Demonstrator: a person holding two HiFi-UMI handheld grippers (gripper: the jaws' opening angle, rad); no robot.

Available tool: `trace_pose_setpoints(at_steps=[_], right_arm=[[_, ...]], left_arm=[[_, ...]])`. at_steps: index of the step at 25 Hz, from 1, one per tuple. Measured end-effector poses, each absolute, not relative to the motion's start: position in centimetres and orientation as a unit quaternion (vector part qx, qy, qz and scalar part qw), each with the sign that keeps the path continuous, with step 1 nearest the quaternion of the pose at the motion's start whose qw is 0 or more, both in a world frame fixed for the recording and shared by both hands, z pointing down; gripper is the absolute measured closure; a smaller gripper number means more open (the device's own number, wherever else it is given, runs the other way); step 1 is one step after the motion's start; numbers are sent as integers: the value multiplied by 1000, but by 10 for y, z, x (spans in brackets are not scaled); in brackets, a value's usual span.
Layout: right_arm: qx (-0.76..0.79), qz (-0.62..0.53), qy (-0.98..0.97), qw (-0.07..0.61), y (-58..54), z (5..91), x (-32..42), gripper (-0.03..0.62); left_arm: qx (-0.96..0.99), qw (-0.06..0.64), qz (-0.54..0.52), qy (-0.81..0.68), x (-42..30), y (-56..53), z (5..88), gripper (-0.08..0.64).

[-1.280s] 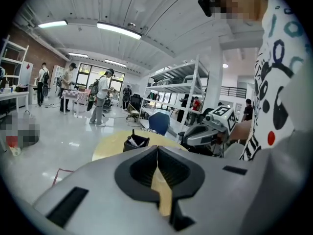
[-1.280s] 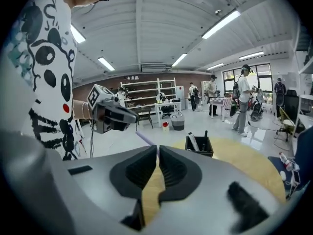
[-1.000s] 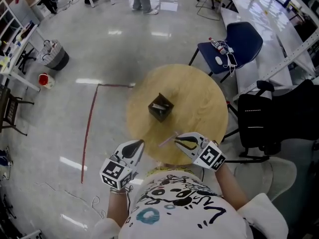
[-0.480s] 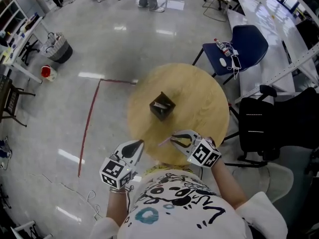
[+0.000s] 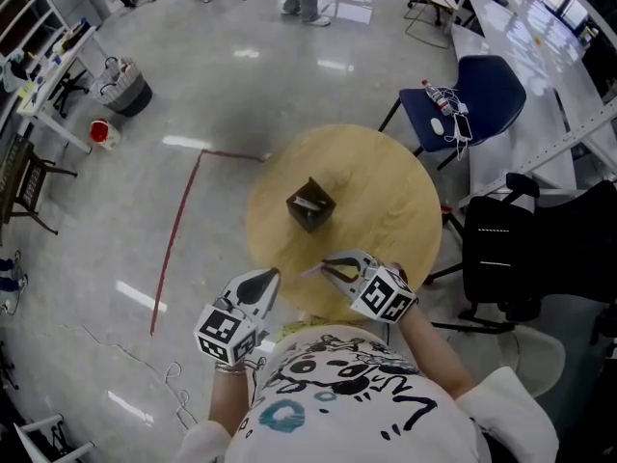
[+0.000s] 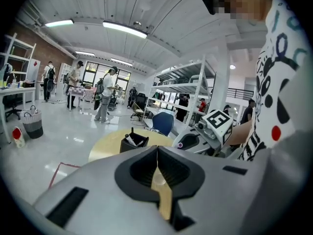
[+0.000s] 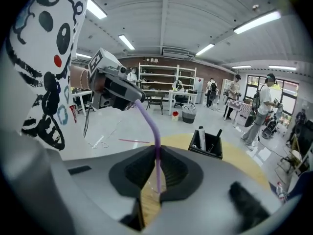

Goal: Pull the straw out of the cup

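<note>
Where the round bench (image 5: 386, 191) fills the middle of the head view, a black container (image 5: 310, 204) stands on it at 10 o'clock from centre. The left claw (image 5: 271, 279), off the bench edge at 7 o'clock, is closed and empty. The right claw (image 5: 331, 264), at the 6 o'clock edge, is clamped on the purple straw (image 7: 155, 141), well apart from the container.

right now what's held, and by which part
The right gripper grips the purple straw on its straight part below the bend; the left gripper is shut, empty.
</note>
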State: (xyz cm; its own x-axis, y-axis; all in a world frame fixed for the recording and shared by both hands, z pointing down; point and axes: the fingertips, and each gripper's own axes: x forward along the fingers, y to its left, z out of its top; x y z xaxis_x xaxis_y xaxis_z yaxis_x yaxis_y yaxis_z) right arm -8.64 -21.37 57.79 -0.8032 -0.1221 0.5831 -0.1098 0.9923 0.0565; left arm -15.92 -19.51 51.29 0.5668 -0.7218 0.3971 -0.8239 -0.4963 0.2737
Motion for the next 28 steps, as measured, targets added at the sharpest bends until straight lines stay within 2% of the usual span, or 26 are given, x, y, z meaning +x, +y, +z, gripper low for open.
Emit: trace_pose_setpoints(at_steps=[28], right_arm=[[108, 1, -974, 201, -228, 489, -47, 552]], left_arm=[[865, 206, 92, -449, -118, -200, 497, 545]])
